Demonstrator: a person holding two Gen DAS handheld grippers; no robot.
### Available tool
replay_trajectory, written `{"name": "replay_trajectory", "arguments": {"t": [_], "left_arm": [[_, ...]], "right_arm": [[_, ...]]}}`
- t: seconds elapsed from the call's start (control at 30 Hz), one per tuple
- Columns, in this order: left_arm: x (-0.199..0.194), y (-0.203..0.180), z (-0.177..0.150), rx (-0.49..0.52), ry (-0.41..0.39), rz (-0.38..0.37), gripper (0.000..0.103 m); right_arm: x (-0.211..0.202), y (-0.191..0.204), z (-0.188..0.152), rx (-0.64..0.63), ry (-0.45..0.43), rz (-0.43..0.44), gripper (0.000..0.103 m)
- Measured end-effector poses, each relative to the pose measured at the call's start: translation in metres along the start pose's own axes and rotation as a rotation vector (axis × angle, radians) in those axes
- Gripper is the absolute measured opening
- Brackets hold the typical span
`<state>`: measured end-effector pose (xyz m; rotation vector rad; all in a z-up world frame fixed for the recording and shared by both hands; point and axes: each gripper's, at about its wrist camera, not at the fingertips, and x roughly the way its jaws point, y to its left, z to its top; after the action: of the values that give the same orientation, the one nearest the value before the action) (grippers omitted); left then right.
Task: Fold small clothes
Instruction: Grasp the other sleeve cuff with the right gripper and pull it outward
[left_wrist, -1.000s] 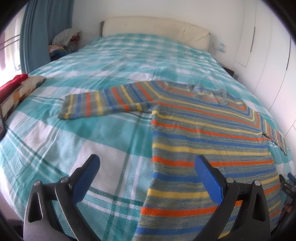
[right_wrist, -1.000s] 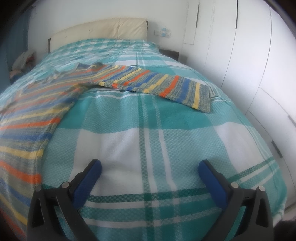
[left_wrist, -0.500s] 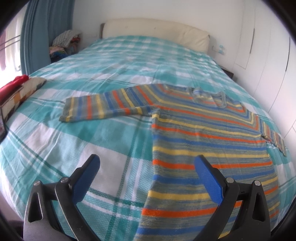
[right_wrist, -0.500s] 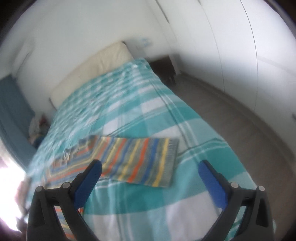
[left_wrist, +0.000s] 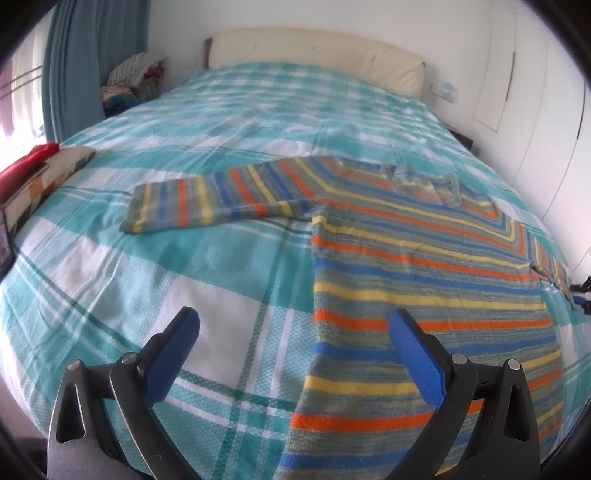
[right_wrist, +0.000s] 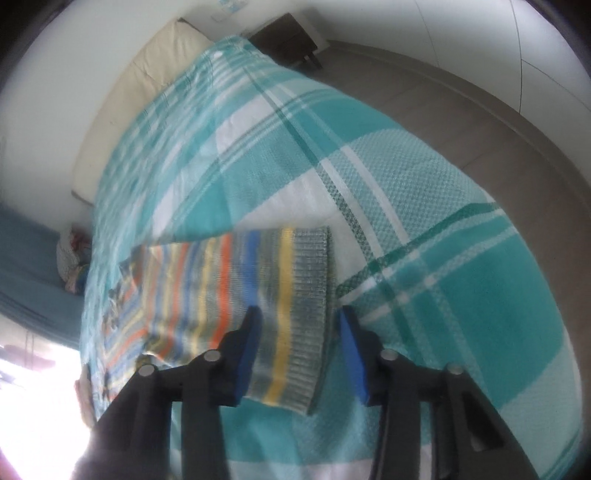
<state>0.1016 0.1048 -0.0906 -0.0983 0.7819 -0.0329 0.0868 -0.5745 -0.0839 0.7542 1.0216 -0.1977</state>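
Sweater lies flat on the bed, arms spread left and right. Our right gripper is nearest its right sleeve. The cuff sits between the fingers, and the sleeve runs away to the left. These fingers have just been closing and stand narrow, but we cannot tell if they pinch yet. Our left gripper hangs wide open over the near hem, holding nothing.
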Motion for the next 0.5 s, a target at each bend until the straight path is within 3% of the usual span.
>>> {"name": "replay_trajectory", "arguments": {"t": [0.03,0.07,0.2,0.3,0.5], "left_arm": [[0.0,0.0,0.0,-0.001,0.002,-0.001,0.102],[0.0,0.0,0.0,0.0,0.001,-0.001,0.102],[0.0,0.001,0.001,-0.001,0.0,-0.001,0.102],[0.0,0.001,0.002,-0.013,0.008,-0.018,0.102],[0.001,-0.006,0.005,0.002,0.013,-0.024,0.102]], "right_arm": [[0.002,-0.002,0.0,0.002,0.005,-0.01,0.011],[0.003,-0.004,0.001,0.011,0.006,-0.002,0.002],[-0.025,0.02,0.004,-0.041,-0.077,0.011,0.002],[-0.054,0.074,0.012,-0.147,-0.124,0.048,0.002],[-0.066,0.233,0.013,-0.398,-0.126,0.175,0.002]]}}
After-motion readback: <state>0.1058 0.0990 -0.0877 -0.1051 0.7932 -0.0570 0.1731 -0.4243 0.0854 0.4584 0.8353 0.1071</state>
